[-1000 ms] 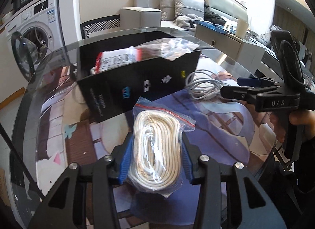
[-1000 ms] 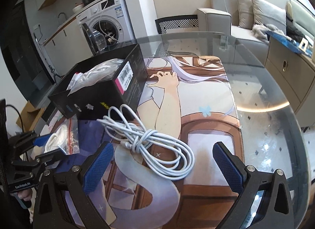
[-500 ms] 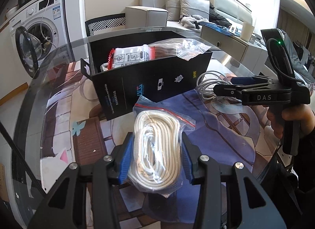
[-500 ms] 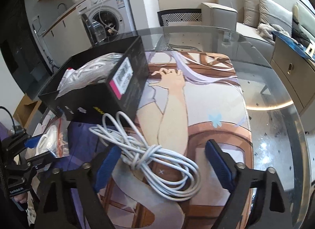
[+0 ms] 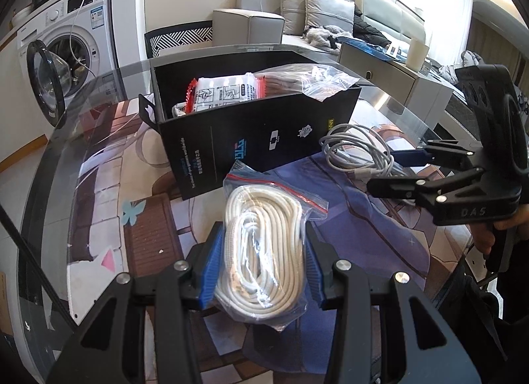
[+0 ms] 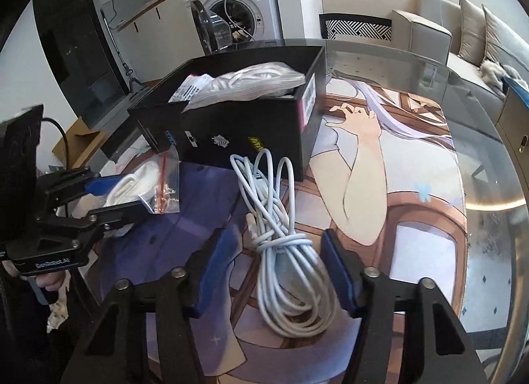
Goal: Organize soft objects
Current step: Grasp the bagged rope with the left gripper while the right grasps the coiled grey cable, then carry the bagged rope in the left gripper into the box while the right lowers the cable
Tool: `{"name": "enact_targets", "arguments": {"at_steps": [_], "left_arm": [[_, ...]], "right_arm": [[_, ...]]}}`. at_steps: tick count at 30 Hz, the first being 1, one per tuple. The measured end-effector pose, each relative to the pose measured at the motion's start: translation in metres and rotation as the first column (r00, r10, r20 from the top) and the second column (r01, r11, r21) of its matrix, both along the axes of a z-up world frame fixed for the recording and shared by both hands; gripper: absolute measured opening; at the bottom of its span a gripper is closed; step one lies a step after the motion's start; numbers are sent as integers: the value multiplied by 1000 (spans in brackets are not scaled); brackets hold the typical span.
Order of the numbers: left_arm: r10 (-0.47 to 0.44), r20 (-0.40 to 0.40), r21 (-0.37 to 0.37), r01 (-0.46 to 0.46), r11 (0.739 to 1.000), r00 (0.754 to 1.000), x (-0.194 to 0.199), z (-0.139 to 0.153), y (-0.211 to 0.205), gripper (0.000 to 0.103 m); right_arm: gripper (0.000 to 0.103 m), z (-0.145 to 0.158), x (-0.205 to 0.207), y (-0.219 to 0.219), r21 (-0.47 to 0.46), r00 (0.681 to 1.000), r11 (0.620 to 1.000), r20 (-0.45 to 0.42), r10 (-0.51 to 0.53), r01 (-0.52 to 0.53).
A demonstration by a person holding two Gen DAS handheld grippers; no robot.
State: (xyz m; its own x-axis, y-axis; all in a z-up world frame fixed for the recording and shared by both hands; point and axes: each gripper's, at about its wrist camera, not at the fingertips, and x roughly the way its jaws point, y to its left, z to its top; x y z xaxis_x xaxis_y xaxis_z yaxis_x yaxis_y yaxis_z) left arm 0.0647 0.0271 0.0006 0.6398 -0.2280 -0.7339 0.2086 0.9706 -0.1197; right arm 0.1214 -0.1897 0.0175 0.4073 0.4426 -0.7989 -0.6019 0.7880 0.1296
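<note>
My left gripper (image 5: pixel 263 263) is shut on a clear zip bag of coiled white rope (image 5: pixel 264 251), held above the mat in front of the black box (image 5: pixel 258 133); it also shows in the right wrist view (image 6: pixel 142 185). The box holds a red-edged white packet (image 5: pixel 224 91) and another clear bag (image 5: pixel 307 78). A loose pale blue cable bundle (image 6: pixel 281 245) lies on the mat beside the box. My right gripper (image 6: pixel 277 271) is open, its blue pads either side of the bundle, and shows in the left wrist view (image 5: pixel 396 169).
A printed mat (image 6: pixel 380 192) covers a round glass table (image 6: pixel 489 139). A washing machine (image 5: pixel 62 53) with its door open stands at the left. A chair (image 5: pixel 180 35), sofa (image 5: pixel 317 10) and low cabinet (image 5: pixel 390 76) lie beyond the table.
My right gripper has moved forward and lower over the cable bundle, its fingers narrowing around it. My left gripper has kept its hold on the rope bag and tilted toward the box.
</note>
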Motion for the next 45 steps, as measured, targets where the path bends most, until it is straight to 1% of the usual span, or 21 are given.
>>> {"name": "enact_targets", "arguments": {"at_steps": [1,3,5,6,7,9,12,17,24,32,38,45], "left_arm": [[1,0,0,-1,1000,1000,0,0,0,43],[2,2,-3,-2,1000,1000,0,0,0,43],[1,4,-4,-1,1000,1000,-1,1,0,43],[1,5,-4,-1,1000,1000,-1,1,0,43],[1,7,-6,-1,1000,1000,-1,2,0,43],[-1,11,-5,1,1000,1000,-2,3,-1,43],[-2,17,-4,2,1000,1000,-3,5,-1,43],[-5,33,-5,5,1000,999,-7,11,-2,43],[0,71,-22,2,1000,997,-14,26,-1,43],[25,127,-41,-20,999,992,-18,48,6,43],[54,167,-60,-44,997,984,-12,68,12,43],[103,165,-92,-89,992,981,12,78,20,43]], "right_arm": [[50,0,-2,1,-6,1000,1000,13,-3,3],[44,0,-2,2,-4,1000,1000,22,-7,7],[41,-1,-3,2,-4,999,1000,33,-3,3],[37,0,-5,3,-2,999,1000,45,6,-6],[36,0,-7,4,3,998,1000,58,16,-16],[35,0,-13,6,5,996,999,81,31,-32],[35,1,-21,7,16,995,999,90,43,-45],[35,11,-27,2,46,993,998,106,45,-50],[35,40,-40,-7,112,988,992,152,40,-58],[35,72,-49,-6,148,974,987,224,32,-66],[35,93,-44,0,159,963,984,266,33,-78],[35,108,-25,15,158,962,984,270,33,-79]]}}
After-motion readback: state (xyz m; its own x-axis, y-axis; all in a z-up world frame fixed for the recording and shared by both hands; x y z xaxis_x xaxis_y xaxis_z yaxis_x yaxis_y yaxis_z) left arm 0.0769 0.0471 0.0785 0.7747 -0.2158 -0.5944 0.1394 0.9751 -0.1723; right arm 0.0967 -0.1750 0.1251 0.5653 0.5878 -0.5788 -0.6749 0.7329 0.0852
